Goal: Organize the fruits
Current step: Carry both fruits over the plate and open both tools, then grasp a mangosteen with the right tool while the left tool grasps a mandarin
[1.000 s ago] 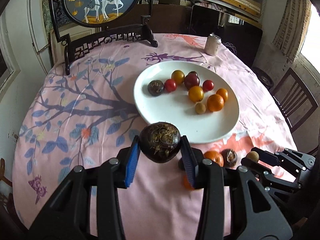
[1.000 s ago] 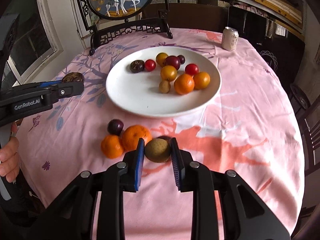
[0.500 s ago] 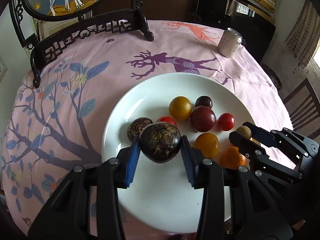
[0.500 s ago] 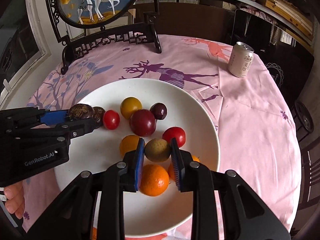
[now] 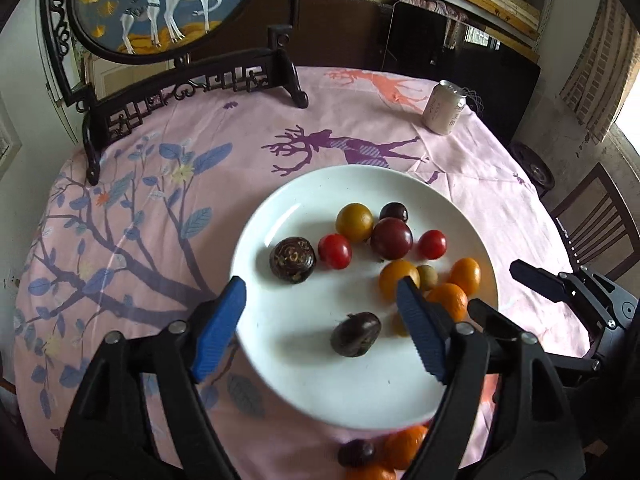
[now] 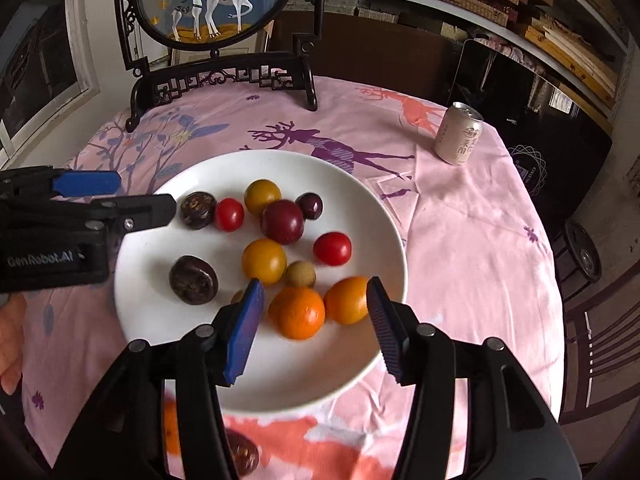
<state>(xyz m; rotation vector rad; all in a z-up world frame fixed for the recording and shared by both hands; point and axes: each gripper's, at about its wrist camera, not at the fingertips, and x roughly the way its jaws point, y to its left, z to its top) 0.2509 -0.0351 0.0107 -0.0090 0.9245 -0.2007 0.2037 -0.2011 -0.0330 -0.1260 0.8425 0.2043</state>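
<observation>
Left tongs [image 5: 320, 320] opening, nothing gripped; right tongs [image 6: 316, 316] opening, empty. Remaining fruit [image 5: 404, 452] seen on cloth just past plate [image 5: 280, 368] near rim, beneath both tongs; nearer hand not judged.

Place: you are in a home dining room.
Table [image 6: 480, 240]: yours is round, under a pink deer-print tablecloth [image 5: 168, 240].
Decor: an ornate black-framed deer screen [image 6: 216, 0] stands at your table's far edge.
Seating: a wooden chair [image 5: 592, 220] sits on your right.
Storage: shelves [image 6: 500, 8] behind you hold stacked goods.
</observation>
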